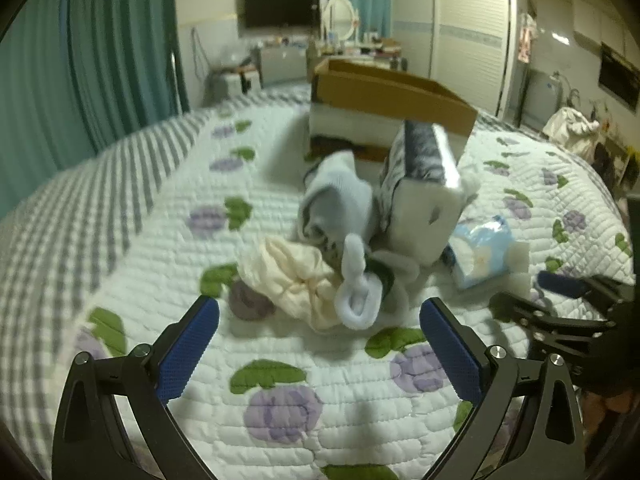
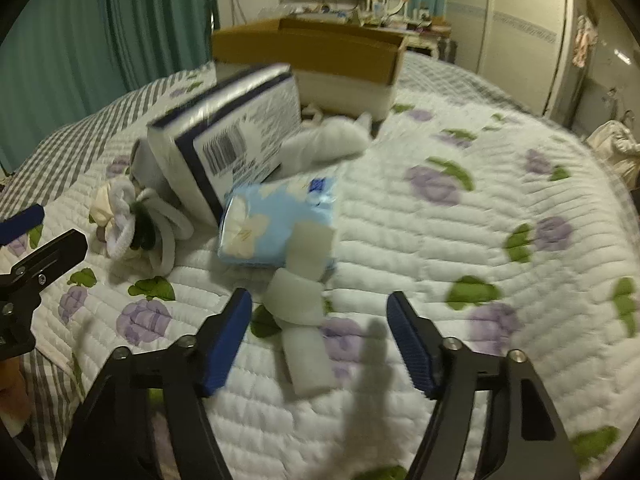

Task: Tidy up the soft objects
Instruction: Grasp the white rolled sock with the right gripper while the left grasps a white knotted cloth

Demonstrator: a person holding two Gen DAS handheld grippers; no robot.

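Both empty and spread wide: left gripper (image 1: 320, 344) before the socks (image 1: 352, 280) on the quilt (image 1: 120, 240), right gripper (image 2: 320, 344) over white sponges (image 2: 300, 300) near the tissue pack (image 2: 272, 224), cardboard box (image 1: 392, 96) behind.

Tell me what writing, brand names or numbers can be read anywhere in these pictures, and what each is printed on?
No text can be read here.
White and navy tissue box: a barcode and lines of print on its side, too blurred to read.
Light blue tissue pack: a small dark blue label near its top, blurred.
Cardboard box: plain brown wall, no print visible.
Dark screen on the far wall: blank.
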